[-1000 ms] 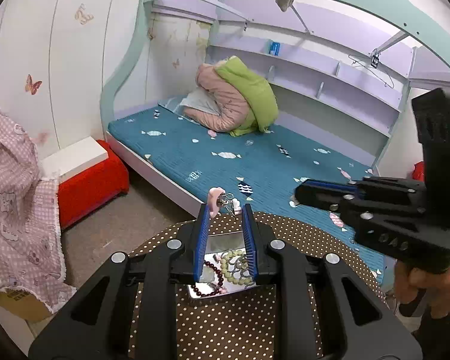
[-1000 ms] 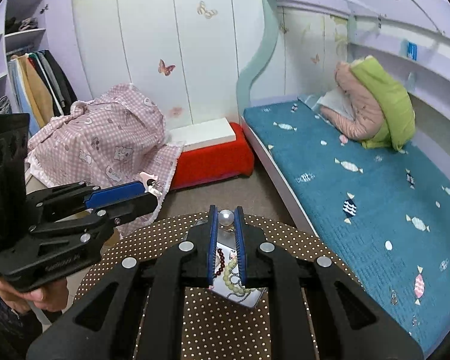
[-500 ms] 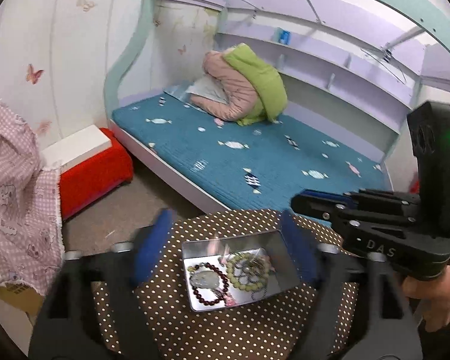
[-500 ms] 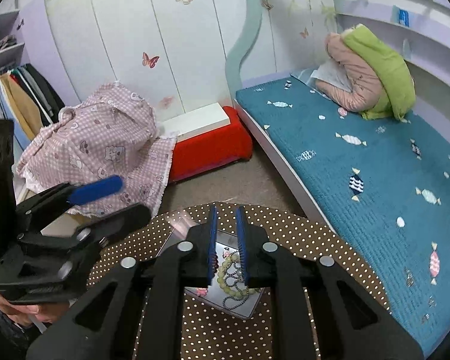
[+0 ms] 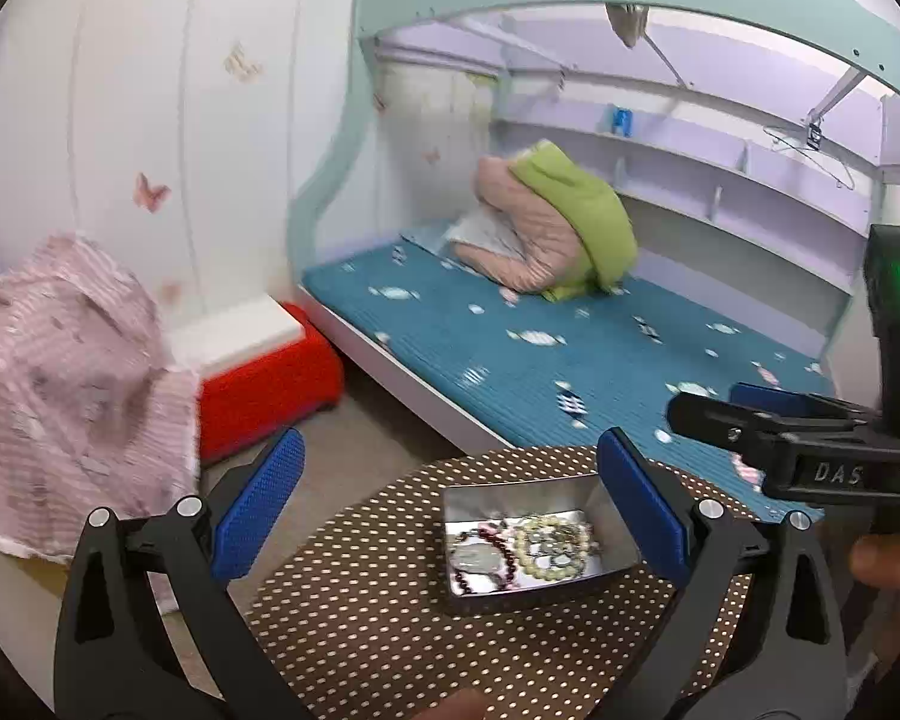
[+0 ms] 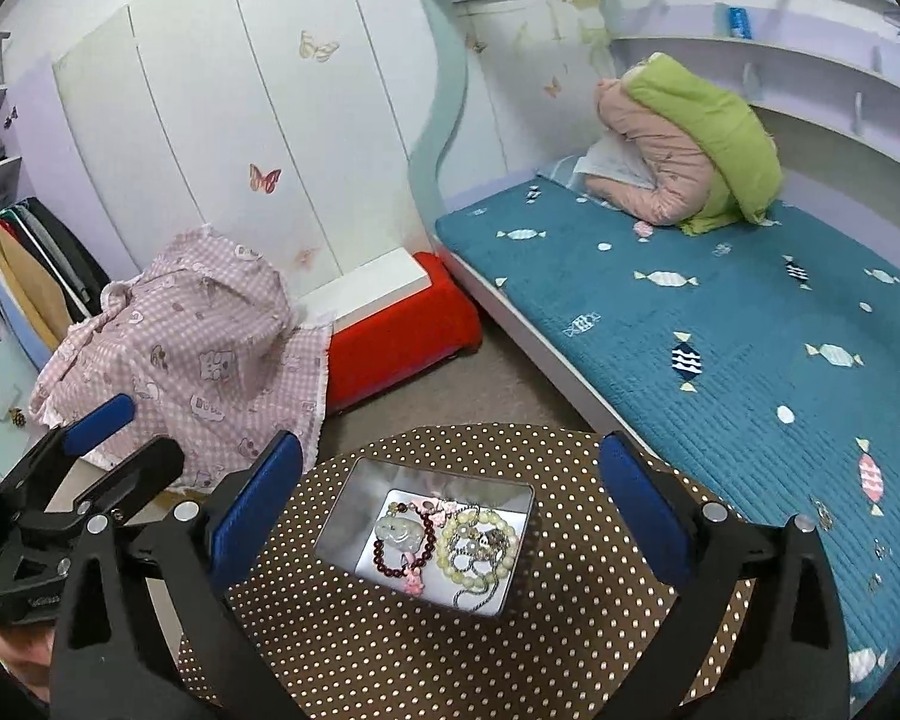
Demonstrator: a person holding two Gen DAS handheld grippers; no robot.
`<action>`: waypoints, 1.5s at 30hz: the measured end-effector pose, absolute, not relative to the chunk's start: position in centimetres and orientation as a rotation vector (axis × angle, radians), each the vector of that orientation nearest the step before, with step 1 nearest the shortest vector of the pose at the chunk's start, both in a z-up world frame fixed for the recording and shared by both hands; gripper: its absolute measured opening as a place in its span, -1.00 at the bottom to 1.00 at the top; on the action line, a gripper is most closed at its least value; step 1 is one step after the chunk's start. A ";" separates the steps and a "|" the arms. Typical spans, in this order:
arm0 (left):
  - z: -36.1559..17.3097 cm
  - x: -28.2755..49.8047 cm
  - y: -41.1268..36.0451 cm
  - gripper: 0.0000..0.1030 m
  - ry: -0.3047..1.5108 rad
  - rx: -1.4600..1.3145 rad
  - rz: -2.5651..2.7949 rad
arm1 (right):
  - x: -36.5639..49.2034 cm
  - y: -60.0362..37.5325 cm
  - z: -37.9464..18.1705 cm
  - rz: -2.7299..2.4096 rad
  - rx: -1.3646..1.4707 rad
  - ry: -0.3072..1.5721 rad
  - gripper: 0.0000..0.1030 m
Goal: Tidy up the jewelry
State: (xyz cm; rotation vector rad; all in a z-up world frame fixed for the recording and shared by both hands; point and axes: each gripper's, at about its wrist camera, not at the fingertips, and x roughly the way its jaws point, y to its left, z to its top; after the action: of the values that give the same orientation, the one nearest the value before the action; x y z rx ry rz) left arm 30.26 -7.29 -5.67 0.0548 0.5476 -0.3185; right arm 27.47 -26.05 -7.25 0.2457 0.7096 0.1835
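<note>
The metal tin (image 6: 513, 546) of jewelry, holding a dark red bead bracelet (image 6: 405, 546) and a pale green bead bracelet (image 6: 480, 543), sat near the far edge of the polka-dot table (image 6: 390, 648); both the left gripper (image 5: 450, 504) and right gripper (image 6: 450, 504) hovered above it, jaws spread wide and empty. Bare tabletop surrounded the tin on all sides; the bed (image 6: 720, 324) lay beyond the far-right edge.

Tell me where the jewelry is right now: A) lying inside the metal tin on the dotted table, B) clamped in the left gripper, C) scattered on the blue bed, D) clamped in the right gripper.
A: the dark red bead bracelet and the pale green bead bracelet lie inside the metal tin on the dotted table, and both the left gripper and the right gripper are open and empty.
</note>
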 end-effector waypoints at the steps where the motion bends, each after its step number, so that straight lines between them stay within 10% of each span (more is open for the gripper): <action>1: -5.2 29.2 -7.0 0.90 0.522 0.060 -0.299 | 26.6 -25.9 -6.8 0.175 0.238 0.693 0.85; 45: -5.1 -0.4 -0.8 0.90 0.304 0.026 -0.171 | -3.3 -16.8 -6.1 -0.094 0.042 0.366 0.85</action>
State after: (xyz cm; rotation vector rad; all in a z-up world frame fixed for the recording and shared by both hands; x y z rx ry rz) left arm -0.42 -0.79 -5.10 0.0255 0.3039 -0.1711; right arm -3.34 -16.80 -6.06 0.0421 0.3663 -0.0937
